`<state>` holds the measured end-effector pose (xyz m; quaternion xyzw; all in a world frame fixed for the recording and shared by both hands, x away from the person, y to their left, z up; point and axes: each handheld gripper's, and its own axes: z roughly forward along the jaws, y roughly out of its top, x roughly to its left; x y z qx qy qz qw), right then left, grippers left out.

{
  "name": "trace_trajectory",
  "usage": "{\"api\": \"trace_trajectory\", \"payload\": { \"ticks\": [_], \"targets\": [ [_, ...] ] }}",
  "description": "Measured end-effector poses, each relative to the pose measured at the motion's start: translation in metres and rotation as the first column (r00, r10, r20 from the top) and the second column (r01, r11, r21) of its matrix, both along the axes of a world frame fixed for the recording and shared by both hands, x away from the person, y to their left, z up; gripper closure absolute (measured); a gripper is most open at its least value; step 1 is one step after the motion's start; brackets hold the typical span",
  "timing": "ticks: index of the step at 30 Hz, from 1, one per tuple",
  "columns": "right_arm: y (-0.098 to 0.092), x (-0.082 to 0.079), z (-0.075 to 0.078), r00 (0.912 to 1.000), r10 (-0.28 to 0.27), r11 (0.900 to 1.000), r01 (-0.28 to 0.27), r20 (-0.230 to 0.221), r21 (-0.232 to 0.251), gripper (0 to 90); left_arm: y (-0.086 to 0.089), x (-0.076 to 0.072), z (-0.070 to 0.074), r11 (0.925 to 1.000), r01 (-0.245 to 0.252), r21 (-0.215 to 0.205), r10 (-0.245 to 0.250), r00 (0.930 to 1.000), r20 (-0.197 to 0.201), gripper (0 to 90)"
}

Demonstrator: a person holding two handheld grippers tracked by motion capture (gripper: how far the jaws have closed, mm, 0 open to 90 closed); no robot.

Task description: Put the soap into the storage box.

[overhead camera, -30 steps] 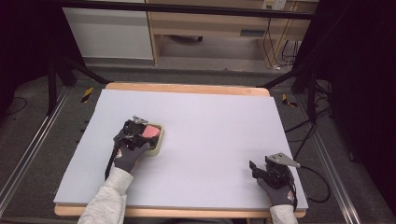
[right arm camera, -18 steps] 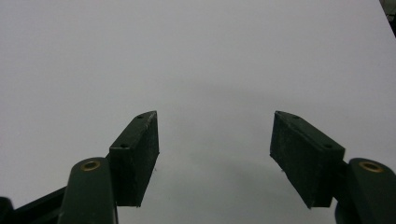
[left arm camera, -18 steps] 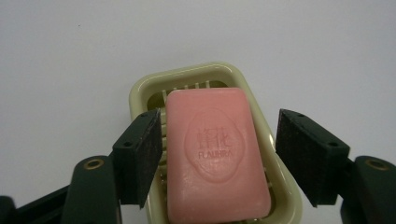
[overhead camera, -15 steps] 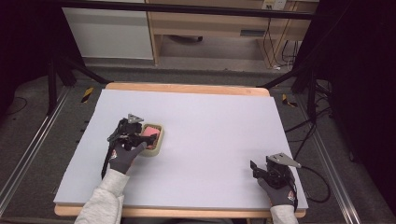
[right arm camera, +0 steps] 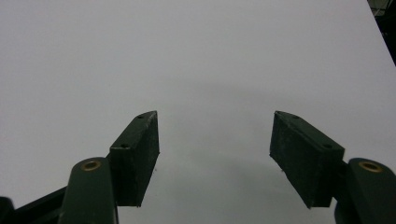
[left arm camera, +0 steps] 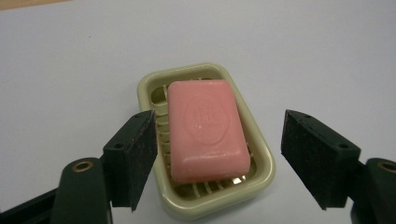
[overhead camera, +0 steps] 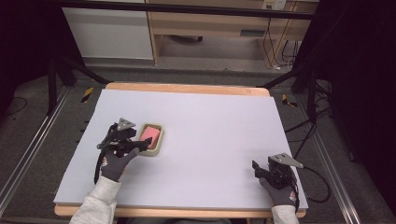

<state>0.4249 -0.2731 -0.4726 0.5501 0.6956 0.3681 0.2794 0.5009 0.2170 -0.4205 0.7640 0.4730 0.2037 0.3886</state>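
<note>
The left gripper (overhead camera: 140, 140) was held with its jaws set wide apart, nothing clasped between them. In the left gripper view its two black pads (left arm camera: 135, 156) were seen on either side of a pale yellow-green plastic soap dish with a slatted floor (left arm camera: 254, 133), the left pad over the dish's near left rim, the right pad clear of the dish to its right; whether either pad touched the rim could not be told. A pink rectangular bar of soap with rounded corners and an embossed top (left arm camera: 205, 128) was seen lying flat in the dish, filling most of it.

In the high view the soap dish (overhead camera: 159, 150) was placed in the left half of the worktop, nearer the left edge than the middle, with the soap (overhead camera: 150, 134) inside it and the gloved left hand (overhead camera: 114, 161) just behind the gripper.

The right gripper (overhead camera: 261, 170) was held low near the front right corner of the worktop, its jaws likewise spread wide and empty; in the right gripper view its pads (right arm camera: 137, 154) were seen over bare surface.

The light grey sheet covering the wooden-edged worktop (overhead camera: 219, 126) was left open across its middle, its far half and its right side, so that broad room lay between the two grippers and toward the far edge. A dark floor with metal rails (overhead camera: 28, 154) was seen beyond the left and right edges.
</note>
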Motion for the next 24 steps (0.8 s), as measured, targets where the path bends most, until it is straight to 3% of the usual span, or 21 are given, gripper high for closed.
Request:
{"api": "trace_trajectory", "payload": {
  "ticks": [6, 13, 24],
  "targets": [
    [-0.001, 0.001, 0.0, 1.0, -0.002, 1.0, 0.002, -0.007, -0.003, 35.3, 0.012, -0.012, -0.004, 0.9997, -0.018, -0.014, 0.019, 0.9995, 0.024, 27.2],
    [-0.006, -0.001, 0.0, 0.9998, -0.018, 1.0, 0.019, -0.013, 0.014, 42.1, 0.028, -0.021, -0.013, 0.9988, -0.049, 0.001, 0.048, 0.9978, 0.045, 26.5],
    [-0.011, -0.001, -0.002, 0.9989, -0.041, 0.999, 0.041, -0.023, 0.003, 45.1, 0.051, -0.039, -0.028, 0.997, -0.071, 0.032, 0.07, 0.9972, 0.025, 25.7]
  ]
}}
